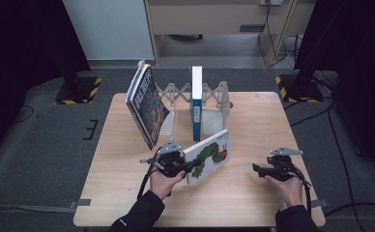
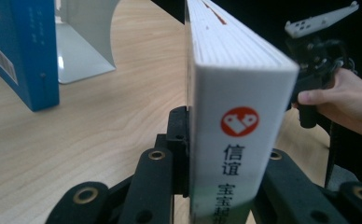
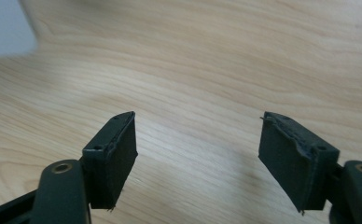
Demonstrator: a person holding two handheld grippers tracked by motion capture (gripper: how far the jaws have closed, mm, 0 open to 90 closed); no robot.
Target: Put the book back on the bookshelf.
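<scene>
A thick white board book with a green caterpillar on its cover (image 1: 209,155) is held tilted just above the wooden table (image 1: 253,125), with my left gripper (image 1: 183,166) shut on its lower left end. In the left gripper view the book's spine (image 2: 237,93) stands between the black jaws of the left gripper (image 2: 226,140), which press on both covers. To the right, my right gripper (image 1: 258,169) is held in a hand, pointing left, apart from the book. Its pads (image 3: 114,154) stand wide apart over bare wood, and the right gripper (image 3: 198,149) has nothing in it.
At the table's back stands an accordion book rack (image 1: 214,94) with white bookends (image 2: 83,51). A dark book (image 1: 147,104) leans on its left side. A blue-and-white book (image 1: 196,99) stands upright in the middle. The other hand and its gripper (image 2: 314,60) are beyond the held book.
</scene>
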